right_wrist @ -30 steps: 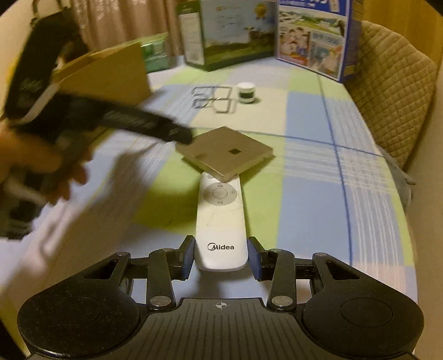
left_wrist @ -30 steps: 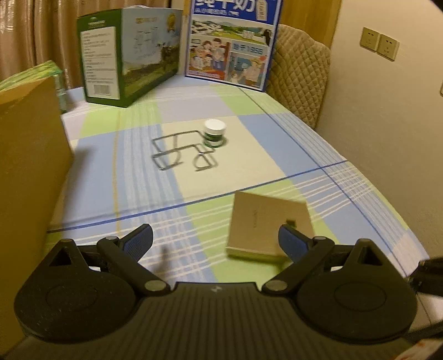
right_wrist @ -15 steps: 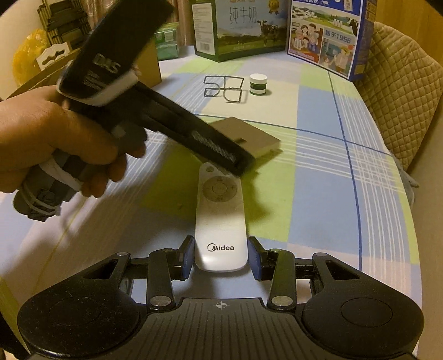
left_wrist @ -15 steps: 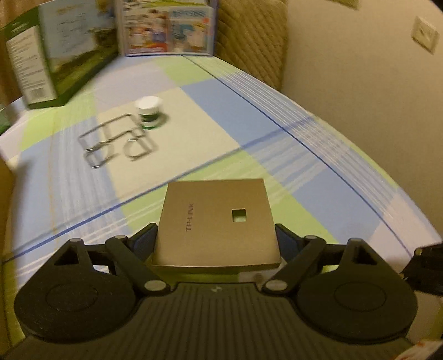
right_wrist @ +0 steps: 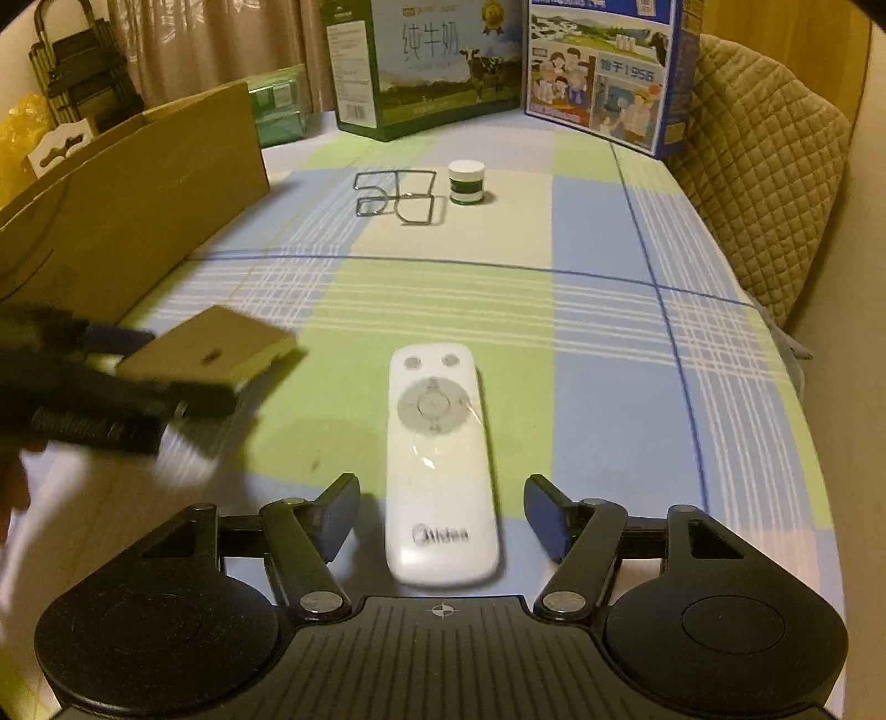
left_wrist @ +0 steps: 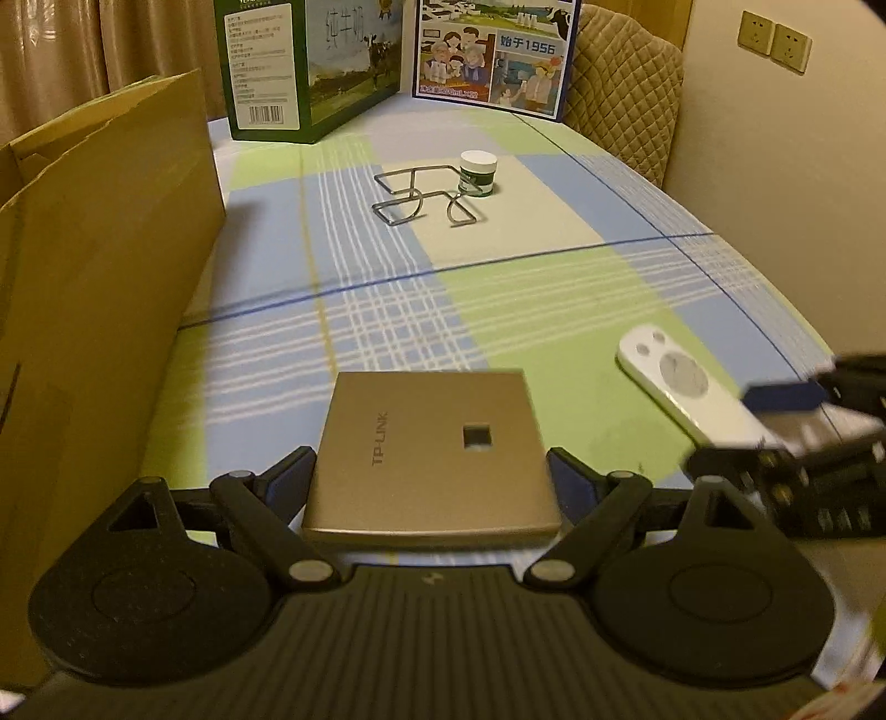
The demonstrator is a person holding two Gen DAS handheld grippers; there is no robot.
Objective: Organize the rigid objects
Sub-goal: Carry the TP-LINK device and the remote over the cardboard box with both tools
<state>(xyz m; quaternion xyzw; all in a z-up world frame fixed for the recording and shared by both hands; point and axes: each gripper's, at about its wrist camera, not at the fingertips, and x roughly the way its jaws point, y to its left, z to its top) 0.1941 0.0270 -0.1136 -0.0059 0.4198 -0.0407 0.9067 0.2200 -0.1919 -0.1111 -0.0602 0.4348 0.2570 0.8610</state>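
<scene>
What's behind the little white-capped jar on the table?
Behind the jar lies bare checked tablecloth, then two upright milk cartons, green and blue, against the curtain. Whatever stands behind the cartons is hidden.

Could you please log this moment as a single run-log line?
left claw: opening, gold TP-LINK panel between pads | right claw: opening, white remote released on tablecloth

Checked tablecloth (left_wrist: pixel 554 310), quilted chair (left_wrist: pixel 626 83), curtains (left_wrist: pixel 138 44), wall sockets (left_wrist: pixel 774 40).
</scene>
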